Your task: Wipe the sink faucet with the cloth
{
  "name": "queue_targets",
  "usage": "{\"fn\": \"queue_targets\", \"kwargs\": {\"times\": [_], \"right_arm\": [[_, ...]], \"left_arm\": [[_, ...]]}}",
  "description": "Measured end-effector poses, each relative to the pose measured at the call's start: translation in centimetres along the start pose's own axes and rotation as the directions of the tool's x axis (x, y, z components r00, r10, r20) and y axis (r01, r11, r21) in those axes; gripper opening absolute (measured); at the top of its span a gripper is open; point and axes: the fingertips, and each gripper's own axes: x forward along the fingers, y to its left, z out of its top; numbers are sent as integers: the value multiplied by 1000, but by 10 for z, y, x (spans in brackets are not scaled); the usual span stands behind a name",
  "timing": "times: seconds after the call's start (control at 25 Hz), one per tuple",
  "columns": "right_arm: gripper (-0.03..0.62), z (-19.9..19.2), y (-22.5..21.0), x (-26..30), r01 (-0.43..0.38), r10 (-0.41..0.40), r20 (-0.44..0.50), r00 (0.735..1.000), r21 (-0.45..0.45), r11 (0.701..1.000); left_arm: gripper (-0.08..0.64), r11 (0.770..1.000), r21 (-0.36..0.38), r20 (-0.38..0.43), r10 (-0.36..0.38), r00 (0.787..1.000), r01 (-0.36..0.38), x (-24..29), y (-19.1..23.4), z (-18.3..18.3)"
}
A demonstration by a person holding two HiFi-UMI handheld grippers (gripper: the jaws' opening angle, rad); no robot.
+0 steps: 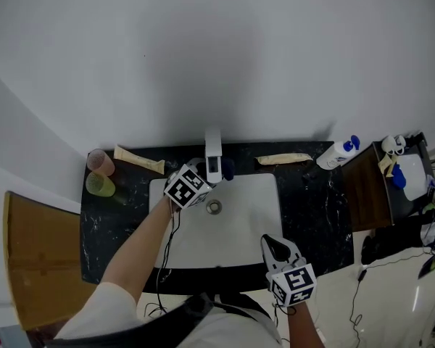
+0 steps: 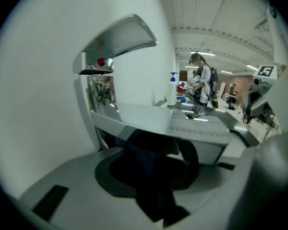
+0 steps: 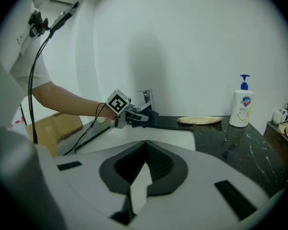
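Note:
A chrome faucet (image 1: 213, 151) stands at the back of the white sink (image 1: 239, 230). My left gripper (image 1: 209, 172) is shut on a dark cloth (image 1: 225, 169) and holds it against the faucet's base. In the left gripper view the cloth (image 2: 153, 176) bunches between the jaws, with the faucet (image 2: 116, 47) looming close above. From the right gripper view, the left gripper (image 3: 134, 117), the cloth (image 3: 151, 116) and the faucet (image 3: 146, 98) show across the basin. My right gripper (image 1: 278, 250) hangs over the sink's front edge, holding nothing, its jaws (image 3: 145, 146) meeting at the tips.
A soap bottle (image 1: 338, 153) stands on the black counter (image 1: 315, 209) at the right. Two cups (image 1: 100, 174) stand at the left. Beige folded pieces lie beside the faucet (image 1: 139, 159), (image 1: 283, 159). A wooden surface (image 1: 36, 259) adjoins the left side, and a cluttered side table (image 1: 406, 172) the right.

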Motion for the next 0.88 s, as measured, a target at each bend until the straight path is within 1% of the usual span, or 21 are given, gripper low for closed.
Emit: {"fn": "queue_targets", "kwargs": {"times": [0.08, 0.16, 0.24, 0.28, 0.32, 0.36, 0.44, 0.48, 0.52, 0.6, 0.68, 0.76, 0.88], "right_arm": [[2, -2, -2, -1, 2, -2, -3, 1000, 3, 1000], [2, -3, -3, -1, 1, -1, -5, 1000, 4, 1000], [2, -2, -4, 0, -3, 3, -2, 1000, 3, 1000], [2, -1, -3, 1, -5, 5, -1, 1000, 3, 1000], [2, -1, -3, 2, -8, 8, 0, 1000, 2, 1000], [2, 0, -2, 3, -11, 11, 1, 1000, 1, 1000], [2, -1, -2, 3, -13, 13, -1, 1000, 0, 1000], [2, -1, -3, 3, -13, 13, -2, 1000, 0, 1000], [2, -2, -3, 3, -12, 12, -4, 1000, 1, 1000], [2, -3, -3, 3, -9, 9, -6, 1000, 1, 1000], [2, -2, -3, 3, -8, 8, -7, 1000, 2, 1000], [2, -2, -4, 3, -7, 7, -5, 1000, 3, 1000], [2, -3, -5, 2, -7, 7, -4, 1000, 3, 1000]], "left_arm": [[117, 997, -59, 11, 52, 999, -51, -6, 18, -2], [117, 988, -111, 6, 107, 994, -106, -16, 36, -8], [117, 979, -135, -8, 153, 988, -153, -26, 50, -16], [118, 977, -140, -13, 160, 987, -160, -29, 52, -19], [117, 980, -136, -18, 144, 989, -145, -30, 49, -20], [117, 988, -116, -24, 103, 994, -105, -28, 41, -20], [117, 999, -33, -47, 1, 999, -3, -21, 15, -18], [117, 1000, 8, -58, -30, 998, 30, -16, 4, -16], [117, 998, 33, -61, -45, 997, 47, -11, -3, -14], [117, 998, 43, -51, -45, 998, 47, -3, -5, -9], [117, 1000, 24, -31, -6, 1000, 7, -1, 6, -4], [117, 998, -19, -17, 55, 998, -55, -8, 26, -2], [117, 987, -86, -52, 132, 990, -136, -23, 51, -18]]}}
